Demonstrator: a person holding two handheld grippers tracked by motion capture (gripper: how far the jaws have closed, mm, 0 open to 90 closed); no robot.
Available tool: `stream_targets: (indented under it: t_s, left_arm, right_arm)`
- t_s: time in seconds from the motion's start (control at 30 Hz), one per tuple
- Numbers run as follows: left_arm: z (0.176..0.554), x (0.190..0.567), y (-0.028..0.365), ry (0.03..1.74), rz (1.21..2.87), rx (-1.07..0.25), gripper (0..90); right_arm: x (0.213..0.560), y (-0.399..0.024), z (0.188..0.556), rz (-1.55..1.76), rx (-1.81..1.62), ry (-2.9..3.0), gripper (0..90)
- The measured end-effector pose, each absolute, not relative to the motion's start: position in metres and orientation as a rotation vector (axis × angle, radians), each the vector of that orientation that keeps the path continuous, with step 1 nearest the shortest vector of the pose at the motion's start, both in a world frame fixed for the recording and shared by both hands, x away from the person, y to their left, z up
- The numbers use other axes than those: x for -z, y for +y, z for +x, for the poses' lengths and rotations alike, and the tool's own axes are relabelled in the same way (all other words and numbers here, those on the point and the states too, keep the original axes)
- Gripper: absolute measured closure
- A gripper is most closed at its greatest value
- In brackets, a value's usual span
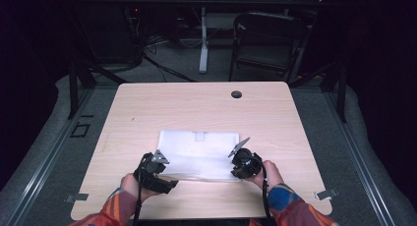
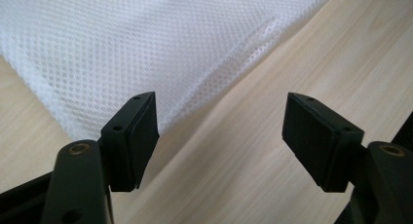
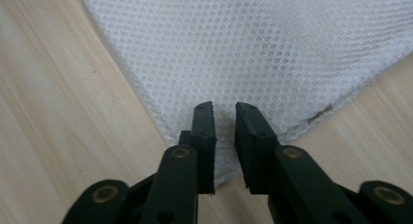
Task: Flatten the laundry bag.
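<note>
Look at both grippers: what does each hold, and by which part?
The right gripper pinches the white mesh bag by its near corner. The left gripper is open beside the bag's edge, holding nothing.

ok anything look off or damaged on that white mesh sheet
One small thing: a frayed brownish nick on the edge of the mesh sheet near the right gripper, at about. Otherwise it lies flat on the table.

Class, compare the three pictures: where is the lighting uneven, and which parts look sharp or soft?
High view: the table is brightly lit, the room around it falls into near-black. Left gripper view: the white mesh fabric is soft and washed out toward the top, while the open left gripper is crisp. Right gripper view: the mesh weave is sharp near the right gripper.
</note>
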State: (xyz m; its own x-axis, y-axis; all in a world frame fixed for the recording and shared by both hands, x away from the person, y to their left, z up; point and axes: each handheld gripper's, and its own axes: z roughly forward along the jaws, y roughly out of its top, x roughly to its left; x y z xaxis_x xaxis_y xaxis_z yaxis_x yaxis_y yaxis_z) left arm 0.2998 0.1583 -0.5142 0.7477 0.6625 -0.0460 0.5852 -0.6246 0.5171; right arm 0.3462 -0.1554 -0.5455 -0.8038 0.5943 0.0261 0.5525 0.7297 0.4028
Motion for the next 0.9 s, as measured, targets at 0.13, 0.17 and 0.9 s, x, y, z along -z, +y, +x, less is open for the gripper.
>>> stream_targets:
  t_s: [0.13,0.17,0.9]
  left_arm:
    - [0.304,0.511,0.156,0.931,2.420,-0.253,23.3]
    - [0.309,0.510,0.154,0.917,2.412,-0.256,21.0]
    - [0.350,0.534,0.117,0.719,2.549,-0.164,25.3]
  right_arm:
    - [0.540,-0.157,0.346,0.957,-0.627,2.816,63.2]
    - [0.537,-0.159,0.347,0.981,-0.639,2.809,55.6]
    - [0.523,-0.172,0.345,1.096,-0.762,2.762,17.3]
